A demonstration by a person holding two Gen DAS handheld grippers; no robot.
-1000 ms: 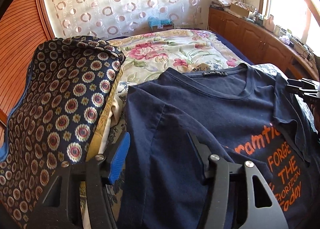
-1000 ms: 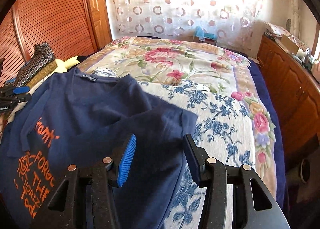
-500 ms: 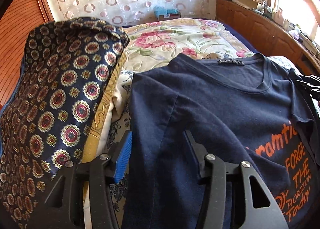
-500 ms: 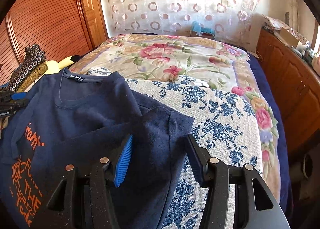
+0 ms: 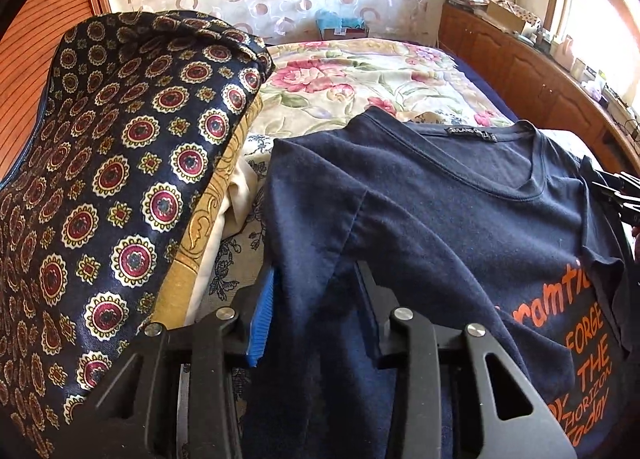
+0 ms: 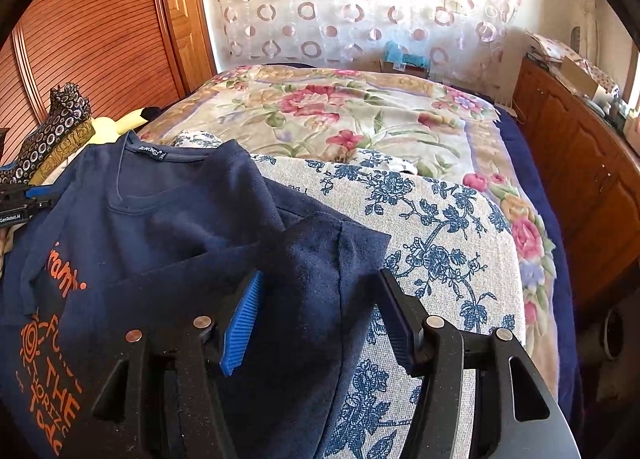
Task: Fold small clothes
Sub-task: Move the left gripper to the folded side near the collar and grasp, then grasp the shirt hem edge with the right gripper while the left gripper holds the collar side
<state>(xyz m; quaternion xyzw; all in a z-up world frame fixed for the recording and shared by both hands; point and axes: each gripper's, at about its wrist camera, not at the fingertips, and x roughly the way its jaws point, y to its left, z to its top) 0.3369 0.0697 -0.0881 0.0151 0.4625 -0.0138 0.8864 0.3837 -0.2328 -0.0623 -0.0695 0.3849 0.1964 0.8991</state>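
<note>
A navy T-shirt (image 5: 460,211) with orange lettering lies face up on the bed, collar towards the far end; it also shows in the right wrist view (image 6: 168,227). My left gripper (image 5: 316,291) is open, its jaws on either side of the shirt's left sleeve edge. My right gripper (image 6: 320,299) is open, its jaws on either side of the folded-in right sleeve. Each gripper shows at the edge of the other's view: the right gripper (image 5: 620,195) and the left gripper (image 6: 24,199).
A dark patterned cloth pile (image 5: 120,179) rises close at the left of the shirt. A blue-flowered white cloth (image 6: 440,227) lies under the shirt, on a floral bedspread (image 6: 340,115). Wooden cabinets (image 6: 580,163) run along the right; a wardrobe (image 6: 100,19) stands left.
Both grippers have moved forward and lower onto the shirt's two sleeves, which now lie between their open jaws. The shirt has hardly shifted.
</note>
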